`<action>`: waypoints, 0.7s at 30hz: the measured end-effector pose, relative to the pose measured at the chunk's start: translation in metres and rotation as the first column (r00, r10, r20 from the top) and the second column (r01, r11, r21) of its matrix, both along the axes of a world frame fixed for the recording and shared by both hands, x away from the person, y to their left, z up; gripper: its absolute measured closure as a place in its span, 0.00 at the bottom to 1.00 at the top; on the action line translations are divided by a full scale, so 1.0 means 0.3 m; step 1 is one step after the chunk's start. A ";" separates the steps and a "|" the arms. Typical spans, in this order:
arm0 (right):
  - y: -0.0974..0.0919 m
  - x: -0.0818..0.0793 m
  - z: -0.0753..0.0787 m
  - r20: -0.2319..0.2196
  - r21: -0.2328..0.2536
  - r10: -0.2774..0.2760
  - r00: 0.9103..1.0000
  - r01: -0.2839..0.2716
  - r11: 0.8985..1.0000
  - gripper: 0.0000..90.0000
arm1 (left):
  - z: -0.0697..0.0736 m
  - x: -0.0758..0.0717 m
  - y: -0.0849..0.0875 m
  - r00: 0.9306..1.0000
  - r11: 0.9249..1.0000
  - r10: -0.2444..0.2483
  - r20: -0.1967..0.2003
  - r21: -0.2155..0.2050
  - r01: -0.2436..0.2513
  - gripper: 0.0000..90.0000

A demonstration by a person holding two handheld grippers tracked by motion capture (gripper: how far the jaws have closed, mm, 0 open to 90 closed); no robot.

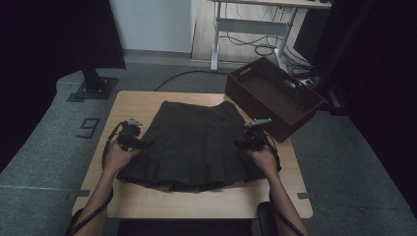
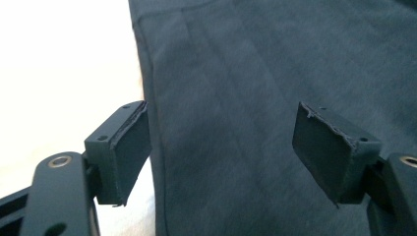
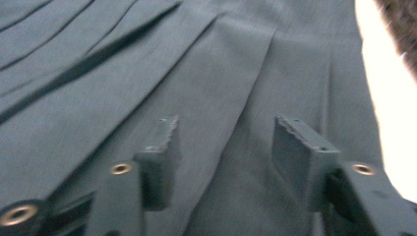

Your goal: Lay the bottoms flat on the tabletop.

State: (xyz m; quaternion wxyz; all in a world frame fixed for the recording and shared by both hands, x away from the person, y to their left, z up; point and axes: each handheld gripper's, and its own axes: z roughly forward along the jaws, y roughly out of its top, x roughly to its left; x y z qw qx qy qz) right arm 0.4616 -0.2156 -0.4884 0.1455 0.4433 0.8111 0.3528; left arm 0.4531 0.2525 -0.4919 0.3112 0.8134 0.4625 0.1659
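A dark pleated skirt lies spread flat on the light wooden table, waistband at the far side and hem toward the person. My left gripper is at the skirt's left edge. In the left gripper view its jaws stand wide apart just above the cloth, one pad near the side seam, with nothing pinched. My right gripper is at the skirt's right edge. Its jaws are open above the pleats, and no fabric is held between them.
A dark brown woven basket sits at the table's far right corner, close to the right gripper. Bare tabletop shows beside the skirt. Past the table stand a black stand base and white desk legs.
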 end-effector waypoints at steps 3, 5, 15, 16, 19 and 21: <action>-0.007 -0.035 -0.021 -0.016 -0.002 0.002 1.000 -0.003 1.000 0.60 | -0.010 -0.023 0.019 1.000 1.000 0.001 -0.004 0.000 -0.001 0.26; -0.014 -0.061 -0.036 -0.025 0.001 -0.005 1.000 0.005 1.000 0.66 | -0.018 -0.040 0.031 1.000 1.000 0.002 -0.004 0.002 -0.002 0.27; -0.025 -0.153 -0.133 -0.060 -0.055 -0.017 0.998 0.013 0.998 0.65 | -0.124 -0.089 0.060 0.998 0.999 0.022 -0.055 0.045 -0.019 0.31; -0.024 -0.156 -0.145 -0.061 -0.077 -0.019 0.998 0.014 0.997 0.64 | -0.128 -0.090 0.069 0.998 1.000 0.024 -0.064 0.017 -0.023 0.34; -0.028 -0.161 -0.156 -0.028 -0.086 -0.017 0.999 0.014 0.996 0.63 | -0.135 -0.100 0.075 0.998 1.000 0.023 -0.067 0.010 -0.022 0.39; -0.029 -0.160 -0.157 -0.021 -0.092 -0.018 1.000 0.016 0.996 0.63 | -0.137 -0.112 0.076 0.998 1.000 0.020 -0.061 0.004 -0.020 0.39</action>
